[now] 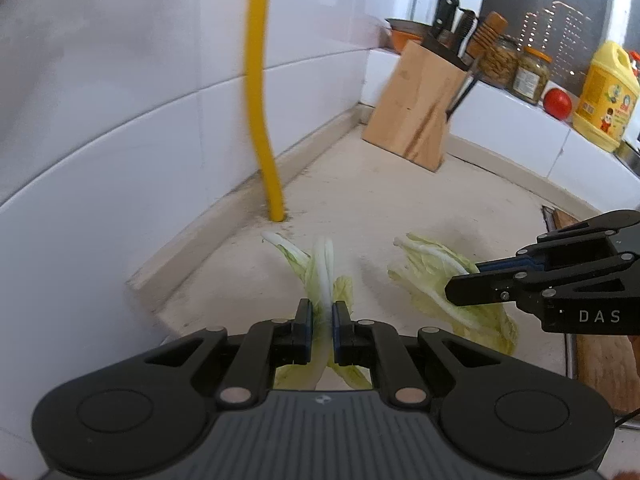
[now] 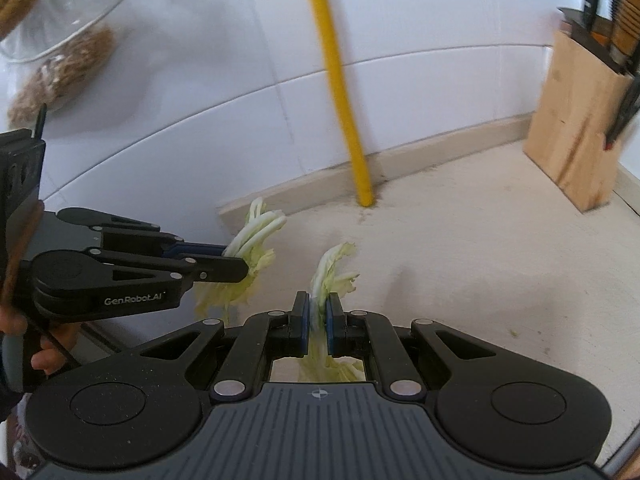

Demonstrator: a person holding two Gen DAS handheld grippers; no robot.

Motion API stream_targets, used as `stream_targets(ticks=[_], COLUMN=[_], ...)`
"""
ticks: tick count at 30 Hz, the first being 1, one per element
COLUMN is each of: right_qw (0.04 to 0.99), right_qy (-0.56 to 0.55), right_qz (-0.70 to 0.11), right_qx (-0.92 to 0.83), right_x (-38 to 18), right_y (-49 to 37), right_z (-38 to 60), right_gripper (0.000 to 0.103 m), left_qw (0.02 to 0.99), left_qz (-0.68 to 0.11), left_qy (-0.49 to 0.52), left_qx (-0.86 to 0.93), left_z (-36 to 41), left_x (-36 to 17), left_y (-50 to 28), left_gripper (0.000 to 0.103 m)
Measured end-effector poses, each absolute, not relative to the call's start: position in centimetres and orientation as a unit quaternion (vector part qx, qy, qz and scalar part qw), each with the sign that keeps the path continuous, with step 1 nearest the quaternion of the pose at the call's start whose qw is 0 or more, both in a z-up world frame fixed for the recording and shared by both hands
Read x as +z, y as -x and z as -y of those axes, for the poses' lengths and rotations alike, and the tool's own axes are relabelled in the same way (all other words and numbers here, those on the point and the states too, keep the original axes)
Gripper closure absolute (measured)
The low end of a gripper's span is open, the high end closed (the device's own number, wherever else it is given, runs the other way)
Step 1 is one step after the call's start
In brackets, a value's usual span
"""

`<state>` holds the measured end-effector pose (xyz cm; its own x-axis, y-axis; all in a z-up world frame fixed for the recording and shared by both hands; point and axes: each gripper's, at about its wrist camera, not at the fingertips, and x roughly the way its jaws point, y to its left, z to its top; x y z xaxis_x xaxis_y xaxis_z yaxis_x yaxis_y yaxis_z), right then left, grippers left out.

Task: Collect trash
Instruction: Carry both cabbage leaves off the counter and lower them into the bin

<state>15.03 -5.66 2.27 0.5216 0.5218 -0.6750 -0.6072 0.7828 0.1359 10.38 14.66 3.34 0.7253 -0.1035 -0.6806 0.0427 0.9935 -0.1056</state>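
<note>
Tiled kitchen counter (image 1: 400, 200) | left gripper (image 1: 320, 316) clamped on cabbage scraps (image 1: 326, 268) | right gripper (image 2: 316, 316) clamped on cabbage leaf (image 2: 332, 268) | both grips to be kept firm, bundles carried level until bin is reached

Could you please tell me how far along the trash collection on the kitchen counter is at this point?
Done: the beige stone counter shows no loose leaves. In hand: the left gripper is clamped on a pale green cabbage leaf bundle with white stems, and the right gripper on a second pale green cabbage leaf. Left: dropping both in a bin, which is not visible.
</note>
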Motion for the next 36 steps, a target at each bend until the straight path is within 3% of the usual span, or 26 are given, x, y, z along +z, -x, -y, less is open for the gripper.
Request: stream_targets(ticks=[36], right_qw=[0.808], right_qy=[0.132], right_qz=[-0.360], right_qx=[0.447], right_x=[1.5], right_y=[-6.7], right_z=[-7.2], right_gripper=[0.091], left_qw=[0.930], left_qz=[-0.345], left_qy=[0.094], left_qx=[0.079], left_z=[-22.4], left_x=[2.9], left_y=[3.3], left_gripper=[0.096])
